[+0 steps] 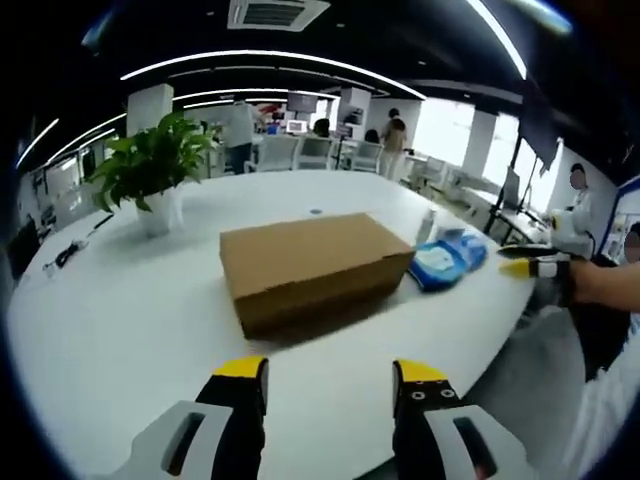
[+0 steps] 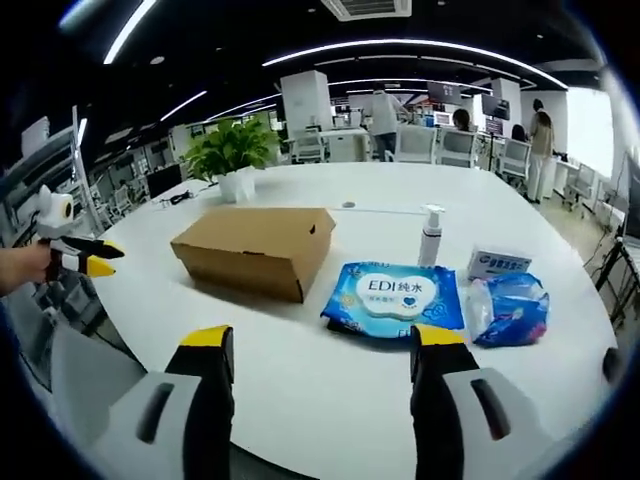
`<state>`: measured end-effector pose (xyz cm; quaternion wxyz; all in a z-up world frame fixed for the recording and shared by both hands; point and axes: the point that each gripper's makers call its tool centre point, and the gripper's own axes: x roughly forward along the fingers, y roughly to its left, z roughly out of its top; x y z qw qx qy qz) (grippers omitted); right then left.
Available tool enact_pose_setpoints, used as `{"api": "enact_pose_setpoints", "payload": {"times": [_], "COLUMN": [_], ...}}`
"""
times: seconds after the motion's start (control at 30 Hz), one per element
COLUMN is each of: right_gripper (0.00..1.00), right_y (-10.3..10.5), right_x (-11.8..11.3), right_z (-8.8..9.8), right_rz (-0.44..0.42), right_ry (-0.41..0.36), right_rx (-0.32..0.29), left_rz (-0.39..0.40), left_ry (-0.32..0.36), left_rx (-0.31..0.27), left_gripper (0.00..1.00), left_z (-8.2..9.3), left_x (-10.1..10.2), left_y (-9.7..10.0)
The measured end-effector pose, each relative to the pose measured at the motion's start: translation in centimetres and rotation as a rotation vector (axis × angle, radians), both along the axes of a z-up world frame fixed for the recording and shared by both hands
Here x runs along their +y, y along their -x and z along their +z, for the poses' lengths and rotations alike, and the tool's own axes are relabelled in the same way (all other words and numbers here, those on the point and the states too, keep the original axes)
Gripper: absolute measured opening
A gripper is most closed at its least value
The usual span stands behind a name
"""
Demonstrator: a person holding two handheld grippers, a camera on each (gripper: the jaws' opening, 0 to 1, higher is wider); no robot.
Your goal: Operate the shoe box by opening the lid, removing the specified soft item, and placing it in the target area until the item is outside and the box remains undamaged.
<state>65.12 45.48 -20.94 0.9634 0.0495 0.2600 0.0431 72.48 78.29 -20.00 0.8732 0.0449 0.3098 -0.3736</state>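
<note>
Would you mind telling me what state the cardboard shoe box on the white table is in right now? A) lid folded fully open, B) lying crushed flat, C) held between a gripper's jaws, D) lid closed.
D: the shoe box sits on the table with its lid flat and shut, and both the right gripper and the left gripper are apart from it.

Before you lies a wide white oval tabletop [image 2: 300, 400]. On it rest a closed brown cardboard shoe box [image 2: 255, 245], a blue flat wet-wipe pack [image 2: 395, 295] just beside it, a clear pump bottle [image 2: 431, 238], a small white-and-blue carton [image 2: 498, 264], a crumpled blue plastic bag [image 2: 512, 307], and a white-potted green plant [image 2: 233, 160].
</note>
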Motion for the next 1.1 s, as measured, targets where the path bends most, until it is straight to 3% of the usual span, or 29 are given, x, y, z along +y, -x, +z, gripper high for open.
{"api": "enact_pose_setpoints", "payload": {"times": [0.3,0.6,1.1], "right_gripper": [0.73,0.76,0.8], "right_y": [3.8,7.0,8.6], "right_x": [-3.1,-5.0,-5.7], "right_z": [1.0,0.5,0.7], "right_rz": [-0.081,-0.141,-0.197], "right_ry": [0.008,0.004,-0.011], "right_rx": [0.011,0.032,0.036], "left_rz": [-0.015,0.003,0.015], "left_ry": [0.001,0.017,0.024], "left_rx": [-0.001,0.012,0.051], "left_gripper": [0.5,0.51,0.53], "left_z": [1.0,1.5,0.9], "left_x": [-0.6,-0.3,-0.2], "left_y": [2.4,3.5,6.0]}}
